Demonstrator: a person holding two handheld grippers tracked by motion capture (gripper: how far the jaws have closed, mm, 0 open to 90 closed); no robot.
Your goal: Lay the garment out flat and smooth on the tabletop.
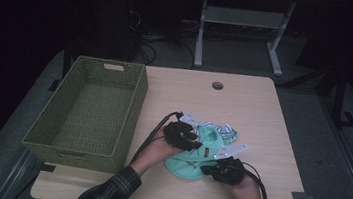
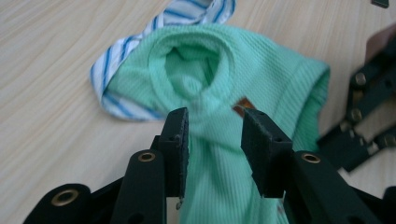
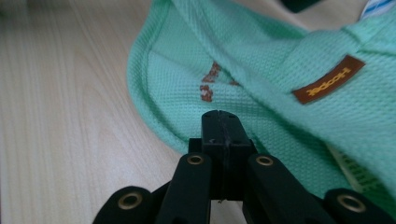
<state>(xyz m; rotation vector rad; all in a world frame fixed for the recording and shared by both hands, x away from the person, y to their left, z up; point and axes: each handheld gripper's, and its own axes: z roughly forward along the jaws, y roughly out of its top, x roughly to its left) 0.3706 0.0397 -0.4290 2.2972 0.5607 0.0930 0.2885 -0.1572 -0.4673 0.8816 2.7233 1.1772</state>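
Mint-green waffle-knit garment lies crumpled on the light wood table, at its near middle, between the two tools. A blue-and-white striped cloth lies just behind it, touching and partly under its far edge; in the left gripper view the stripes show beneath the green collar opening.

Tool state:
- Left tool: jaws spread, one on each side of a raised fold of the green garment. No grip is made yet.
- Right tool: jaws pressed together. The tip sits at the hem of the green garment, but it cannot be determined whether any fabric is caught between the jaws.

Progress, as a judgement: the work appears to be clearing the garments into the green woven wicker basket that stands at the left of the table. The basket holds nothing, so no item is stowed. The step in hand appears to be gathering the green garment. Remaining: close the left tool on the fold, lift, carry left, release in the basket, then repeat for the striped cloth.

Count:
- Green garments: one, bearing a brown sewn label.
- Striped cloths: one.
- Baskets: one.
- Tools: two, one in each hand.
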